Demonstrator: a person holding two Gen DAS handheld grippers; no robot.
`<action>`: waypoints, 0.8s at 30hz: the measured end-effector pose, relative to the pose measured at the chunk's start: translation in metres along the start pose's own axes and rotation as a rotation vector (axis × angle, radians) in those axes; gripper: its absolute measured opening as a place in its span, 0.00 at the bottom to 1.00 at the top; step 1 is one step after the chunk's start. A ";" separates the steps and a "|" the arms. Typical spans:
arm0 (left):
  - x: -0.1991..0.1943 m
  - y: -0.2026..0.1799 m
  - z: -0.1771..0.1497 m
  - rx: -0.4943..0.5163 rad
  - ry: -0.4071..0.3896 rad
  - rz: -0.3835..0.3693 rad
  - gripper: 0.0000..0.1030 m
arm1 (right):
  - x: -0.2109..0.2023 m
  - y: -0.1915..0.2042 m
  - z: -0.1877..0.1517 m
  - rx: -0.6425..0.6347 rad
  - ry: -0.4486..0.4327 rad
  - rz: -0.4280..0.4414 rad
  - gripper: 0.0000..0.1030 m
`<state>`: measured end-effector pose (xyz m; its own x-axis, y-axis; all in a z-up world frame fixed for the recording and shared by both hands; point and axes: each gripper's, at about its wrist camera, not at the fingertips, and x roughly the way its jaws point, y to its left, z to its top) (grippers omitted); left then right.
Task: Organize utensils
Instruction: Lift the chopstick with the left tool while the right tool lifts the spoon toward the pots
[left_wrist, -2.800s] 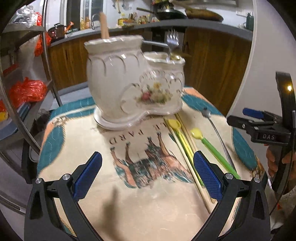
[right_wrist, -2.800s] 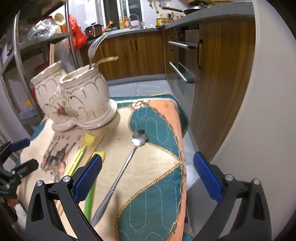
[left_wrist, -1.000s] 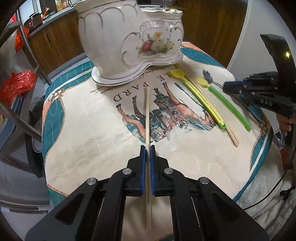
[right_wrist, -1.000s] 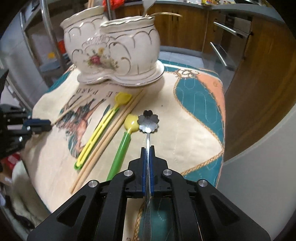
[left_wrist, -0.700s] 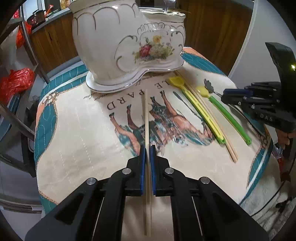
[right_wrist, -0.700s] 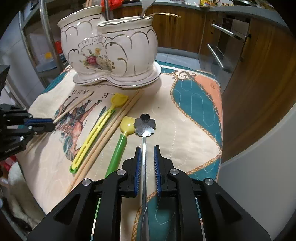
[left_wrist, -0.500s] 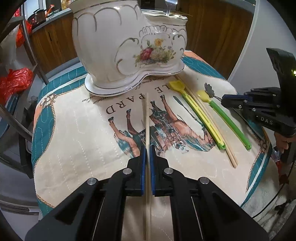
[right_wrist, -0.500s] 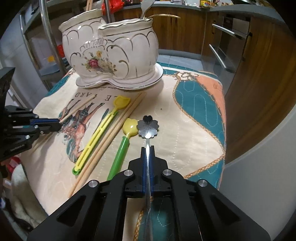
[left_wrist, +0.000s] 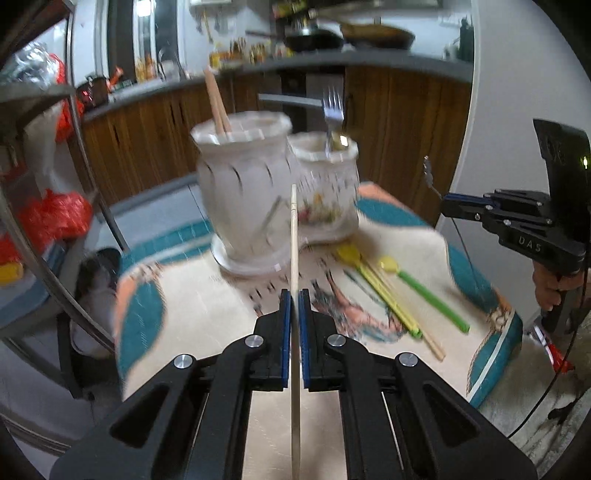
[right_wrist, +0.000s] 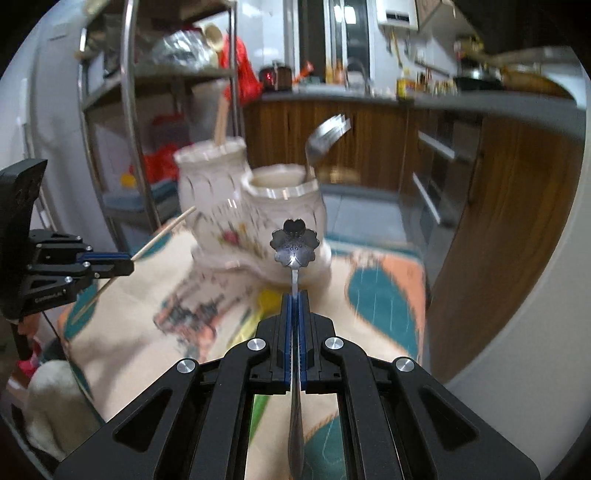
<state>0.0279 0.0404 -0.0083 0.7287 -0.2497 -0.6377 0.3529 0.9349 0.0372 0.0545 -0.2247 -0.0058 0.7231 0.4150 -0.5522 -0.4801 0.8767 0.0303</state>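
Observation:
My left gripper (left_wrist: 291, 295) is shut on a wooden chopstick (left_wrist: 294, 236), lifted off the cloth and pointing at the white ceramic double holder (left_wrist: 258, 199). The taller pot holds chopsticks (left_wrist: 217, 101), the lower pot a fork (left_wrist: 332, 107). My right gripper (right_wrist: 294, 297) is shut on a metal spoon with a flower-shaped bowl (right_wrist: 294, 242), raised in front of the holder (right_wrist: 258, 214). On the cloth lie a yellow spoon (left_wrist: 376, 288), a green spoon (left_wrist: 424, 291) and another chopstick (left_wrist: 406, 314). In the left wrist view the right gripper (left_wrist: 448, 205) is at the right; in the right wrist view the left gripper (right_wrist: 125, 263) is at the left.
The patterned cloth (left_wrist: 207, 317) covers a small table whose right edge drops off near a white wall (left_wrist: 517, 92). A metal shelf rack (right_wrist: 125, 110) with red bags stands to the left. Wooden kitchen cabinets (right_wrist: 369, 140) and a counter run behind the holder.
Both grippers have risen and tilted up, lifting the chopstick and the flower spoon off the cloth. The holder now sits lower and farther in both views.

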 end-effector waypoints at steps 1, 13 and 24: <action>-0.002 0.001 0.003 -0.003 -0.015 0.005 0.04 | -0.003 0.002 0.003 -0.008 -0.024 -0.005 0.04; -0.046 0.027 0.057 -0.110 -0.334 -0.016 0.04 | -0.015 0.012 0.055 0.012 -0.245 0.021 0.04; -0.017 0.057 0.141 -0.217 -0.582 -0.085 0.04 | 0.017 -0.007 0.126 0.139 -0.369 0.122 0.04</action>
<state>0.1184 0.0621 0.1126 0.9249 -0.3650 -0.1062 0.3412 0.9203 -0.1915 0.1324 -0.1928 0.0900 0.8069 0.5550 -0.2022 -0.5199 0.8298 0.2028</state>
